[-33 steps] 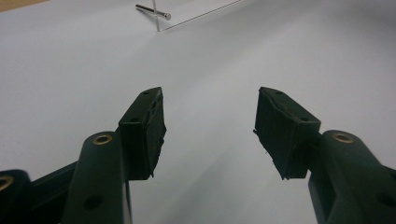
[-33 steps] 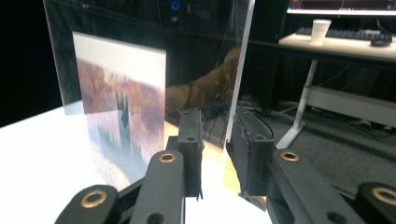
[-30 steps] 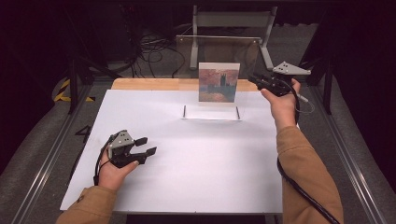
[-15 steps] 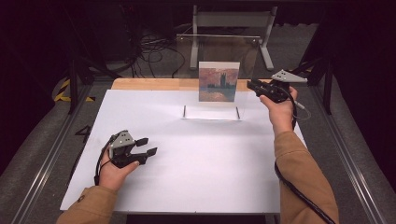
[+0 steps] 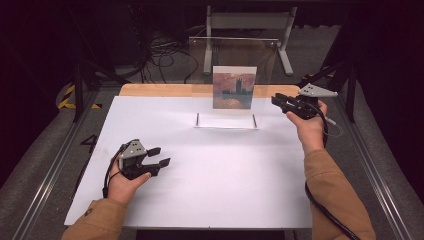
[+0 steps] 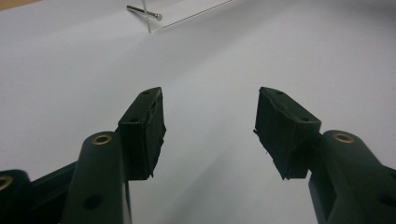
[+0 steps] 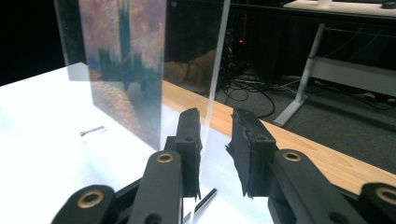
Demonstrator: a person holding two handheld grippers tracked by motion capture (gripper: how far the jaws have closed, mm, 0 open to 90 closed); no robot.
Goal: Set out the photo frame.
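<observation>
Now at right centre of the high view: right gripper [image 5: 278, 100], jaws slightly parted around the right edge of the clear picture stand [image 5: 234, 90], not clamped.

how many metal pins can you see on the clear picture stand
2: a left pin and a right pin at the clear stand's base corners. Others may be hidden behind the picture.
</observation>
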